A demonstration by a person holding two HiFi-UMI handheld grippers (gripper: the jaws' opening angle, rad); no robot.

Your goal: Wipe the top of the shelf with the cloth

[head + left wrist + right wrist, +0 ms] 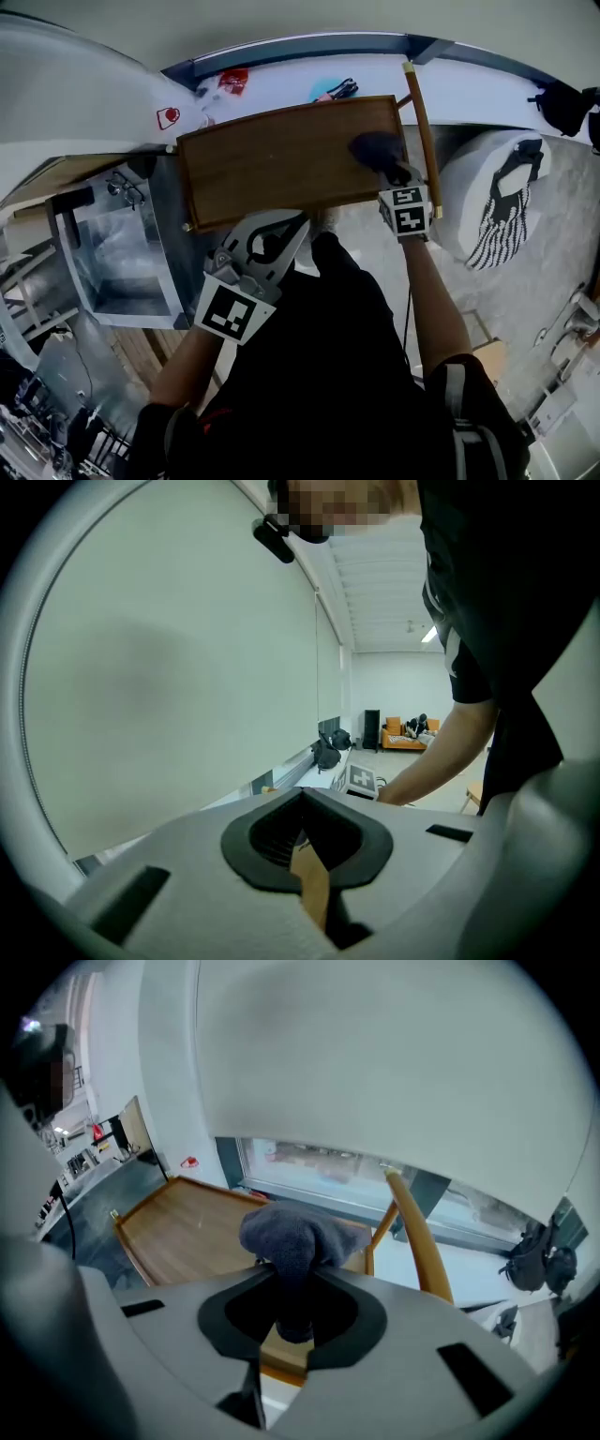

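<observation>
The brown wooden shelf top (272, 169) lies in front of me in the head view. A dark grey cloth (375, 147) rests bunched on its right end, and my right gripper (394, 171) is shut on it. In the right gripper view the cloth (291, 1232) bulges out of the closed jaws of the right gripper (286, 1316) above the shelf top (187, 1227). My left gripper (298, 223) sits at the shelf's front edge, near the middle. Seen from the left gripper (305, 850), a thin strip of shelf wood (313, 888) stands pinched in the narrow slit between the jaws.
A slanted wooden rail (424, 141) runs along the shelf's right side. Behind the shelf is a white window sill (281, 80) with small items. A grey metal cabinet (122, 253) stands at the left, a white round seat with striped fabric (497, 206) at the right.
</observation>
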